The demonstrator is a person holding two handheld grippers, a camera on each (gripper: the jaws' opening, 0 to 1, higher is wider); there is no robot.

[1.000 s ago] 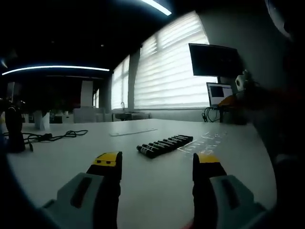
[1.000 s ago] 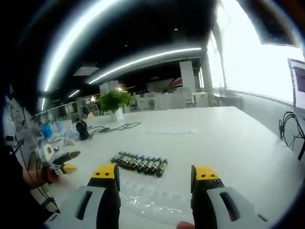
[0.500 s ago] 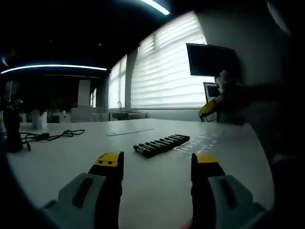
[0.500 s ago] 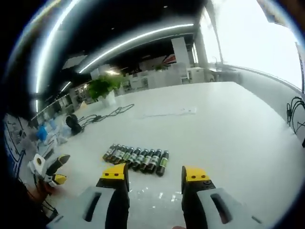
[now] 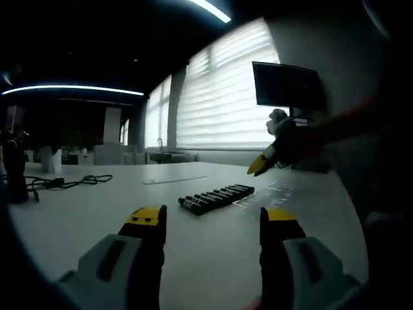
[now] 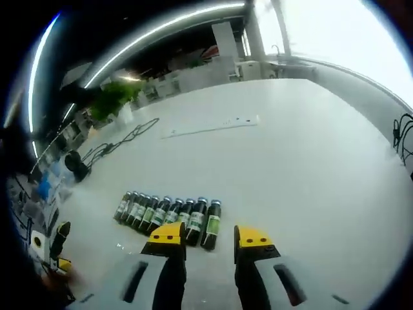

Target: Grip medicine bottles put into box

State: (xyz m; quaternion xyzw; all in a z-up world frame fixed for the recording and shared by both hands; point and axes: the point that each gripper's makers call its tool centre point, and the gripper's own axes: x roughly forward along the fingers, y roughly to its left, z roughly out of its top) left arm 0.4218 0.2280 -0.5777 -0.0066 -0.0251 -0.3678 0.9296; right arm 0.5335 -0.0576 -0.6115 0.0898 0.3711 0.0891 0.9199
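Right gripper view had dropped toward the row of medicine bottles (image 6: pixel 169 214) lying on the desk (image 6: pixel 290 161); the right hand-held gripper (image 6: pixel 210 236) had narrowed but grasped nothing, poised above the row's right end. The left hand-held gripper (image 5: pixel 210 216) hung released, well back.

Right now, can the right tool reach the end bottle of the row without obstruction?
Probably yes. The right tool hangs open just above the row of bottles, its jaws near the end bottle, with nothing between them.
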